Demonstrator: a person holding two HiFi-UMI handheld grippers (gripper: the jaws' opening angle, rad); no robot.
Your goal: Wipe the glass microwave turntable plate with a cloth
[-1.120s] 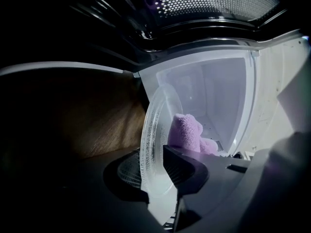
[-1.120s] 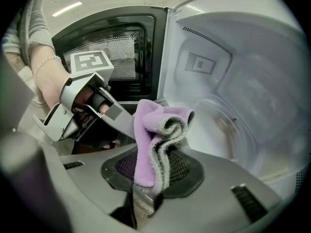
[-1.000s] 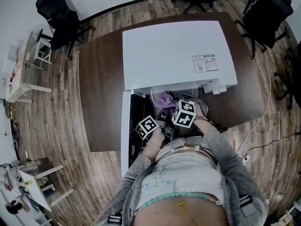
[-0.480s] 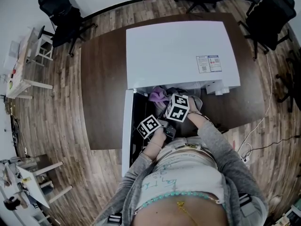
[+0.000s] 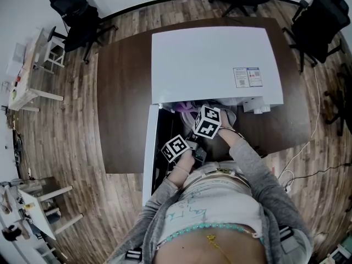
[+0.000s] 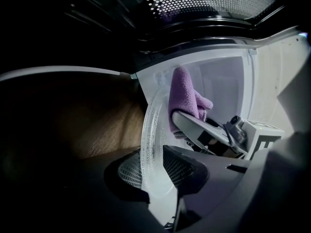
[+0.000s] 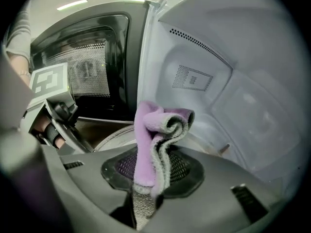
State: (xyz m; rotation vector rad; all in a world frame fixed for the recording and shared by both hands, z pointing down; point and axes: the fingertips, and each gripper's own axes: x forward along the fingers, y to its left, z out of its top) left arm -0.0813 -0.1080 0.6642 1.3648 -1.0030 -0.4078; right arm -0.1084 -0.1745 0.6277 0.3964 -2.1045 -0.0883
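Two claws work at the mouth of the open microwave (image 5: 214,59). My left claw (image 6: 156,174) is closed partway, its pads pinching the lower rim of the glass turntable plate (image 6: 149,130) from both sides, so the plate rises straight up out of its jaws. Just right of the plate, the purple cloth (image 7: 154,130) lies against or just beside its right face; I cannot tell whether it presses. My right claw (image 7: 146,188) is clamped on the cloth's lower end, and the folded wad sticks up past its tips. The plate's rim sits low to that claw's left.

On the left, I judge the hold to be thin, only a short stretch of rim. A hard sideways push from the cloth could twist the glass out of the pads, dropping it on the table (image 6: 97,125) or knocking it against the door (image 7: 82,67). On the right, the cloth could drag free, leaving bare tips to scrape glass.

Standing on edge, the plate is round and has no long axis. One face points left toward the door, the other right toward the cloth.
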